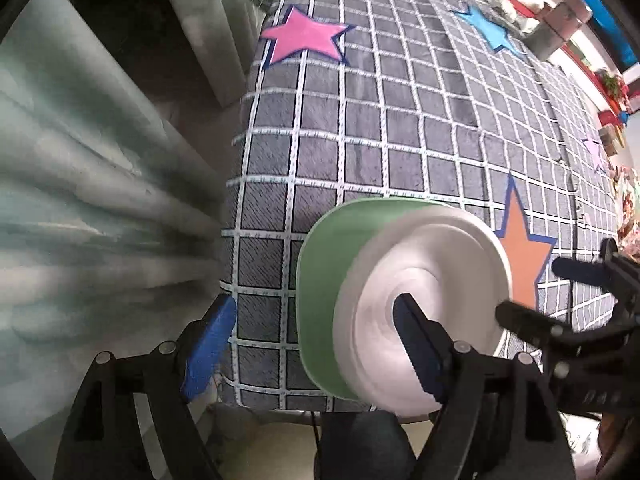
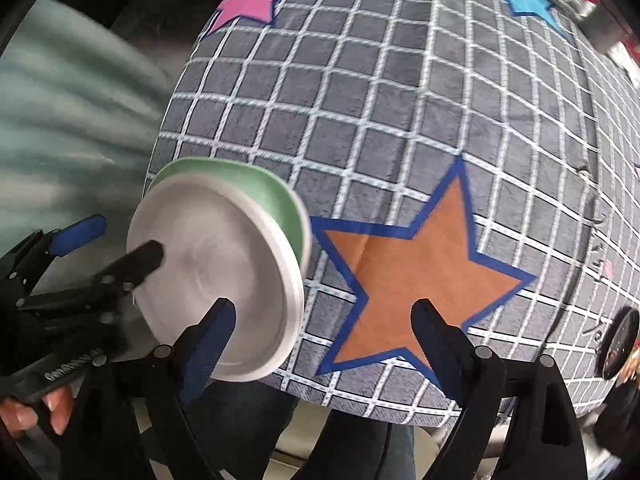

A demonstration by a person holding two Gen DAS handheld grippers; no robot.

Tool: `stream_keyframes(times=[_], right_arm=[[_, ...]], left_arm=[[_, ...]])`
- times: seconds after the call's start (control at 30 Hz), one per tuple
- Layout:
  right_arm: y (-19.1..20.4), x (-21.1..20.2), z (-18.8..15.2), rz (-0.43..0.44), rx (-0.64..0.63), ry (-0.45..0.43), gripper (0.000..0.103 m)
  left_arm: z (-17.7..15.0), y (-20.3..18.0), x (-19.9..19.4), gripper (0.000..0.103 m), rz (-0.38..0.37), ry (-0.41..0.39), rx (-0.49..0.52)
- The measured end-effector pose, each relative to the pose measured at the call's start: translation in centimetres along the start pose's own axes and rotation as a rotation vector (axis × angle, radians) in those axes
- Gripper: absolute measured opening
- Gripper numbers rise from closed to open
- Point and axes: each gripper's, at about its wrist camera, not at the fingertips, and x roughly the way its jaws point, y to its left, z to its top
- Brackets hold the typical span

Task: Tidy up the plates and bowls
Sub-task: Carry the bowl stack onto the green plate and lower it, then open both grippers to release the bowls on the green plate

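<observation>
A white plate rests on a green plate near the table's front left corner; the stack also shows in the right wrist view, white over green. My left gripper is open, its right finger over the white plate, its left finger off the table edge. My right gripper is open and empty above the orange star, just right of the stack. In the left wrist view it sits at the right.
The table wears a grey checked cloth with pink, blue and orange stars. A grey canister and plants stand along the far edge. A pale curtain hangs left of the table.
</observation>
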Motion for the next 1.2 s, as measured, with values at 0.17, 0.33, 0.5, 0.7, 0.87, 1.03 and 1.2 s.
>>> stream_keyframes(times=[0.17, 0.33, 0.5, 0.7, 0.87, 1.03, 1.2], right_arm=[[1.1, -2.4, 0.8, -0.034, -0.017, -0.072, 0.103], [1.7, -4.6, 1.1, -0.038, -0.036, -0.134, 0.103], [1.8, -5.9, 0.7, -0.031, -0.034, -0.155, 0.103], [1.7, -6.8, 0.3, -0.033, -0.010, -0.174, 0.103], [1.6, -7.4, -0.1, -0.039, -0.001, -0.188, 0.103], [1.7, -7.6, -0.5, -0.044, 0.004, -0.194, 0.103], [1.7, -7.5, -0.9, -0.042, 0.012, -0.198, 0.103]], left_arm=[[0.5, -0.4, -1.7, 0.088, 0.032, -0.030, 0.064], [0.4, -0.7, -2.7, 0.087, 0.035, -0.069, 0.100], [0.4, -1.9, -3.1, 0.087, 0.050, -0.103, 0.145], [0.7, -2.1, -3.6, 0.087, 0.063, -0.125, 0.160], [0.8, -2.2, -3.8, 0.087, 0.064, -0.132, 0.172], [0.6, -2.4, -4.0, 0.087, 0.065, -0.136, 0.185], [0.3, -2.4, -4.0, 0.087, 0.070, -0.138, 0.193]])
